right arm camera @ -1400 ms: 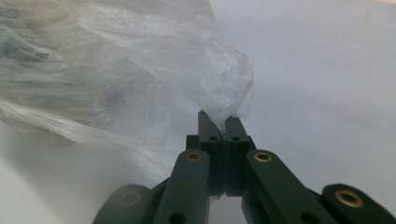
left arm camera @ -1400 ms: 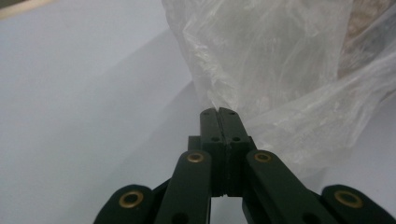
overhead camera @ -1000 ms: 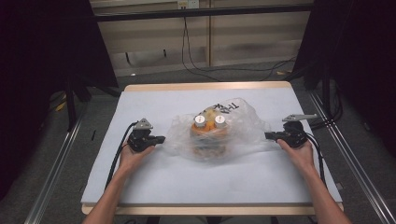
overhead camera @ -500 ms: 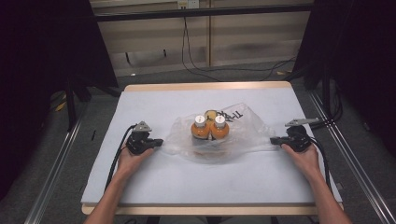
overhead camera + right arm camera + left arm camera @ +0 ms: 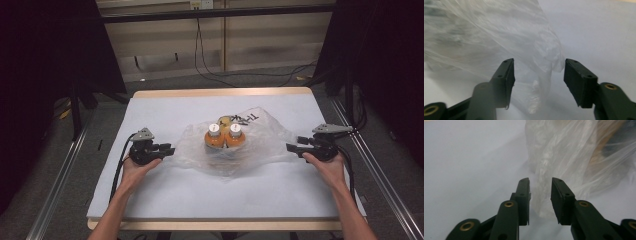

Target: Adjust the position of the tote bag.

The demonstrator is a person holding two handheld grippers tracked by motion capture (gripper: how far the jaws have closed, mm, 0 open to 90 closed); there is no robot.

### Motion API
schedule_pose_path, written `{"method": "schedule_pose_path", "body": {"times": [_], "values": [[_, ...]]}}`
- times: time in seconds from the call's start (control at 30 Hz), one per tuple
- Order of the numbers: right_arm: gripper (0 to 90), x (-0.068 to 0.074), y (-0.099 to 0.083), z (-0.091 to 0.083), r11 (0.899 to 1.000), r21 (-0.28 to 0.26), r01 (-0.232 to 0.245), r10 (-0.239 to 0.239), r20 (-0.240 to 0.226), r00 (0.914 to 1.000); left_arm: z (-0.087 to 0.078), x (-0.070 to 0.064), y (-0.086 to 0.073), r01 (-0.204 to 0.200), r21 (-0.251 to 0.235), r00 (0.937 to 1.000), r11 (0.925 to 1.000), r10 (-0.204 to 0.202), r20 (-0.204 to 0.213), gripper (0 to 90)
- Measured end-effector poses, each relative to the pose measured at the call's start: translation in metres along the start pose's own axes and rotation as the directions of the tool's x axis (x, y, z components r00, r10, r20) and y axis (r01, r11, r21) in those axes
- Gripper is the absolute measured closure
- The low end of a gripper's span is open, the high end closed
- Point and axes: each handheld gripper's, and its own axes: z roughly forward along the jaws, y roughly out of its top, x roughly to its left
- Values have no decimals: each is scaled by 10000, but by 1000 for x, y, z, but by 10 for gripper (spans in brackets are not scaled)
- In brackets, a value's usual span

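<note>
A clear plastic bag (image 5: pixel 260 140) lies crumpled in the middle of the white table cover (image 5: pixel 165 110). Inside it stand two orange bottles (image 5: pixel 223 137) with white caps. My left gripper (image 5: pixel 169 149) rests at the bag's left edge, held by a hand. Its jaws stand a little apart, and the bag's edge (image 5: pixel 564 152) lies just beyond and between the tips of this left gripper (image 5: pixel 540 181). My right gripper (image 5: pixel 291 147) sits at the bag's right edge. This right gripper (image 5: pixel 537 61) is wide open, with a fold of the bag (image 5: pixel 499 32) lying loose between the jaws.
Black print shows on the bag's far side (image 5: pixel 247 118). The table's wooden rim (image 5: pixel 220 92) runs along the back. Metal rails (image 5: pixel 60 180) flank both sides, and cables (image 5: pixel 210 70) trail on the floor behind.
The bag has sunk and spread flatter around the bottles. Both hands have shifted slightly outward, the right one more.
</note>
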Motion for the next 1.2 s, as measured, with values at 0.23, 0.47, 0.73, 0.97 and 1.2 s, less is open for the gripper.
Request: {"method": "schedule_pose_path", "body": {"times": [0.23,0.47,0.73,0.97,1.2], "values": [[305,8,15,-16,9943,-1061,144,-141,30,9999,-12,-4,10,209,-962,9998,9951,-214,-37,542],[391,28,34,-20,9840,-1737,405,-500,-508,9975,-6,-22,24,-205,-1168,9985,9929,262,475,639],[726,52,52,-6,9812,-1740,829,-1129,-1701,9789,8,-36,45,-479,-1424,9909,9887,650,1175,822],[889,69,76,17,9772,-1630,1357,-1722,-2358,9564,30,-51,68,-833,-1447,9836,9860,1046,1467,856],[900,82,87,44,9775,-1277,1680,-1970,-2673,9433,46,-54,73,-747,-1515,9826,9856,987,1575,871]]}}
